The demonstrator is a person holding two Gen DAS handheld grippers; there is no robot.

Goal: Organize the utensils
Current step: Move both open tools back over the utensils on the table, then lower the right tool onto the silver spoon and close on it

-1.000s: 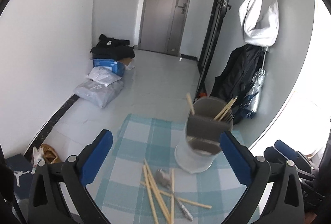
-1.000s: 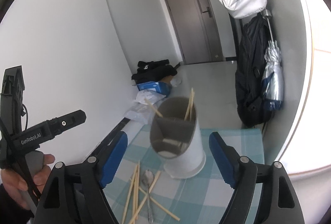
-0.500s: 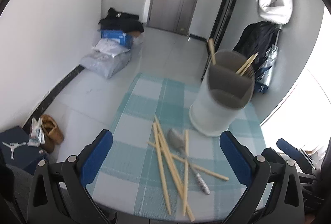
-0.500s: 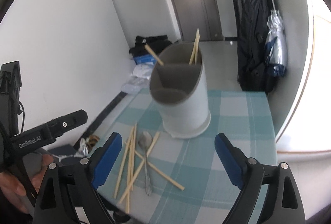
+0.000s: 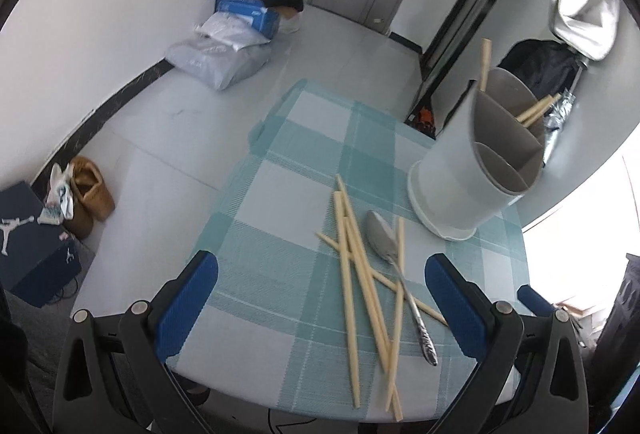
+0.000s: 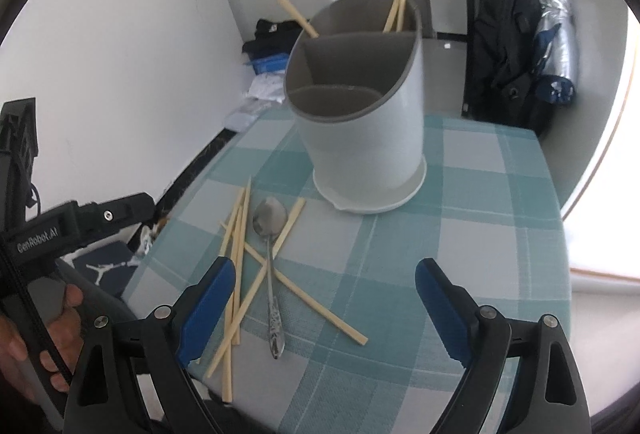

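Note:
A white utensil holder (image 5: 476, 161) (image 6: 360, 121) with grey dividers stands on the checked tablecloth (image 5: 288, 258) (image 6: 460, 234); a few chopsticks lean inside it. Several loose wooden chopsticks (image 5: 352, 274) (image 6: 240, 254) lie crossed on the cloth with a metal spoon (image 5: 396, 266) (image 6: 270, 254) among them. My left gripper (image 5: 320, 298) is open and empty above the near edge, over the pile. My right gripper (image 6: 324, 306) is open and empty, just right of the pile. The left gripper's black body (image 6: 60, 230) shows at the left of the right wrist view.
The table's left edge drops to a tiled floor with bags and a blue box (image 5: 240, 17), shoes (image 5: 86, 189) and a dark box (image 5: 28, 234). A black bag and umbrella (image 6: 516, 45) hang by the wall behind the holder.
Both grippers have tilted down and drawn back toward the near edge; the chopstick pile and spoon now lie between the fingers. The objects on the cloth have not moved.

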